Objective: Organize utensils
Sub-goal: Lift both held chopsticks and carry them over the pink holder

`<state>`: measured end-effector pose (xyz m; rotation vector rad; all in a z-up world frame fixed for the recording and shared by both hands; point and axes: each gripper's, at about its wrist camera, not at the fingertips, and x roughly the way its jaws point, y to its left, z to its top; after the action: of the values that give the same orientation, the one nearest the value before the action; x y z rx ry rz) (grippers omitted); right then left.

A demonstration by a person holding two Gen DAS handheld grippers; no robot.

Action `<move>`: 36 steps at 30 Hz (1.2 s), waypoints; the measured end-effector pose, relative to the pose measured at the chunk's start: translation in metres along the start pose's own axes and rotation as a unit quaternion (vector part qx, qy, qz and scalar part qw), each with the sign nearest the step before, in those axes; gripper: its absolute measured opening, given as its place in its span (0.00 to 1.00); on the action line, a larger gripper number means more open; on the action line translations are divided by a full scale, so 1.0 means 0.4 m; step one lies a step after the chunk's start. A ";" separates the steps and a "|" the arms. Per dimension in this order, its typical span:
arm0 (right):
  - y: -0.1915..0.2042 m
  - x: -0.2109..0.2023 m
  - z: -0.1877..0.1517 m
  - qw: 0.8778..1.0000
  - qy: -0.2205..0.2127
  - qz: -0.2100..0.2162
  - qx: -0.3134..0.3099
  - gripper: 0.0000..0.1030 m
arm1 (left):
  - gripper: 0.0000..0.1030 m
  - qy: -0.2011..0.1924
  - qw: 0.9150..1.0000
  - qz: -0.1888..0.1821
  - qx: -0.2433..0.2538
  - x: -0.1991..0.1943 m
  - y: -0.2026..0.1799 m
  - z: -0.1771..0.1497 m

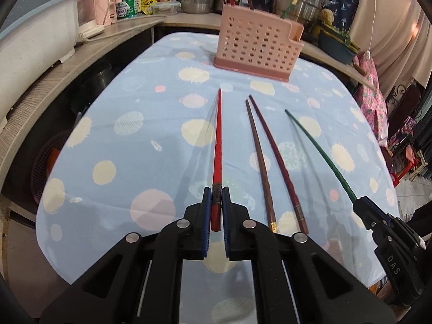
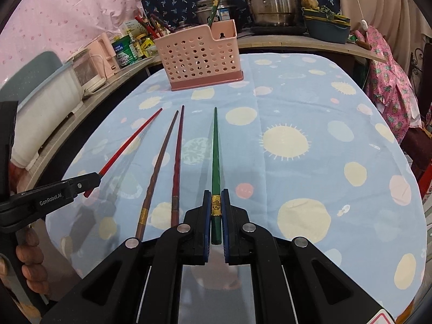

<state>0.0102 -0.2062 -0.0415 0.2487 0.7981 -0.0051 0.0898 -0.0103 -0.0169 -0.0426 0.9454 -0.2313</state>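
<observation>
Closest in, the left gripper [image 1: 216,197] has its jaws clamped tight on the thick end of a red chopstick [image 1: 217,145], pads pressing right at the little metal band. The stick points away toward the far end of the table, and the shadow beside it suggests the tip is up off the cloth. Same deal on the other side: the right gripper [image 2: 216,202] is squeezed shut on a green chopstick [image 2: 215,156], gripping it at the gold band, with the butt end poking back between the fingers. A person's hand [image 2: 28,267] shows at the left edge of the right wrist view, wrapped round the left gripper's handle.

Between those two held sticks, a brown chopstick [image 1: 257,159] and a dark red chopstick [image 1: 275,156] lie flat on the blue tablecloth [image 1: 151,124], just beside each other and nearly parallel, tips pointing away.

Further out, near the far end of the table, the pink perforated utensil holder [image 1: 255,43] stands upright on the cloth. It already has a few chopsticks sticking up out of it, including a green one [image 2: 213,10] in the small side compartment.

Behind the table there's a counter with steel pots [image 2: 270,2] and bottles.
</observation>
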 end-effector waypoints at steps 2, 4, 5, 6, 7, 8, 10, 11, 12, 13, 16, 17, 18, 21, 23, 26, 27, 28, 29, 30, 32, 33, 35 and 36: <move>0.000 -0.023 0.023 1.000 -0.014 0.003 0.002 0.06 | 0.07 -0.013 1.000 -0.003 -0.004 -0.027 0.006 0.020; 0.000 -0.047 0.050 1.000 -0.029 0.003 0.000 0.06 | 0.07 -0.027 1.000 -0.005 -0.007 -0.054 0.011 0.043; 0.001 -0.062 0.069 0.999 -0.040 0.003 -0.002 0.06 | 0.07 -0.033 0.999 -0.006 -0.008 -0.063 0.013 0.052; -0.001 -0.073 0.086 0.999 -0.048 0.004 -0.002 0.06 | 0.07 -0.040 0.999 -0.008 -0.009 -0.075 0.015 0.067; -0.003 -0.085 0.102 0.998 -0.057 0.006 -0.002 0.06 | 0.07 -0.046 0.999 -0.009 -0.010 -0.086 0.016 0.082; -0.004 -0.097 0.122 0.998 -0.065 0.007 -0.002 0.06 | 0.07 -0.053 0.998 -0.010 -0.011 -0.097 0.018 0.099; -0.006 -0.118 0.163 0.997 -0.082 0.006 -0.002 0.06 | 0.07 -0.064 0.998 -0.010 -0.011 -0.114 0.020 0.128; -0.008 -0.127 0.180 0.996 -0.089 0.006 -0.001 0.06 | 0.07 -0.072 0.997 -0.010 -0.012 -0.124 0.022 0.147; -0.011 -0.136 0.198 0.995 -0.097 0.008 0.000 0.06 | 0.07 -0.078 0.997 -0.011 -0.014 -0.132 0.024 0.160; -0.015 -0.142 0.212 0.995 -0.103 0.010 0.002 0.06 | 0.07 -0.084 0.996 -0.012 -0.015 -0.139 0.025 0.176; -0.022 -0.158 0.267 0.992 -0.122 0.012 0.004 0.06 | 0.07 -0.098 0.995 -0.014 -0.018 -0.158 0.026 0.222; -0.024 -0.160 0.281 0.992 -0.126 0.013 0.006 0.06 | 0.07 -0.101 0.995 -0.014 -0.019 -0.162 0.026 0.237; -0.026 -0.161 0.297 0.991 -0.130 0.015 0.007 0.06 | 0.07 -0.104 0.994 -0.016 -0.020 -0.165 0.025 0.254; -0.036 -0.161 0.341 0.990 -0.135 0.027 0.016 0.06 | 0.07 -0.112 0.993 -0.016 -0.023 -0.163 0.027 0.306; -0.043 -0.155 0.372 0.990 -0.135 0.038 0.023 0.06 | 0.07 -0.116 0.993 -0.014 -0.025 -0.162 0.028 0.335; -0.051 -0.150 0.417 0.989 -0.139 0.047 0.028 0.06 | 0.07 -0.123 0.992 -0.017 -0.025 -0.166 0.024 0.384; -0.053 -0.150 0.432 0.988 -0.142 0.048 0.030 0.06 | 0.07 -0.127 0.992 -0.018 -0.023 -0.171 0.018 0.405; -0.056 -0.150 0.451 0.988 -0.145 0.051 0.032 0.06 | 0.07 -0.130 0.991 -0.021 -0.022 -0.176 0.014 0.421; -0.058 -0.151 0.468 0.987 -0.148 0.054 0.035 0.06 | 0.07 -0.133 0.991 -0.024 -0.020 -0.180 0.009 0.435; -0.059 -0.152 0.482 0.986 -0.152 0.057 0.037 0.06 | 0.07 -0.138 0.990 -0.029 -0.018 -0.188 0.003 0.454; -0.061 -0.158 0.522 0.984 -0.162 0.061 0.041 0.06 | 0.07 -0.147 0.988 -0.038 -0.016 -0.204 -0.012 0.493; -0.061 -0.160 0.538 0.983 -0.167 0.062 0.042 0.06 | 0.07 -0.151 0.987 -0.042 -0.014 -0.212 -0.018 0.509; -0.056 -0.165 0.581 0.981 -0.180 0.065 0.043 0.06 | 0.07 -0.165 0.985 -0.050 -0.011 -0.232 -0.036 0.554; -0.054 -0.166 0.604 0.979 -0.186 0.067 0.044 0.06 | 0.07 -0.172 0.984 -0.051 -0.009 -0.240 -0.044 0.574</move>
<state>0.1327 -0.2867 0.1629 0.3727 0.4082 0.0394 0.2182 -0.0216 0.1969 -0.1432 0.6018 -0.2997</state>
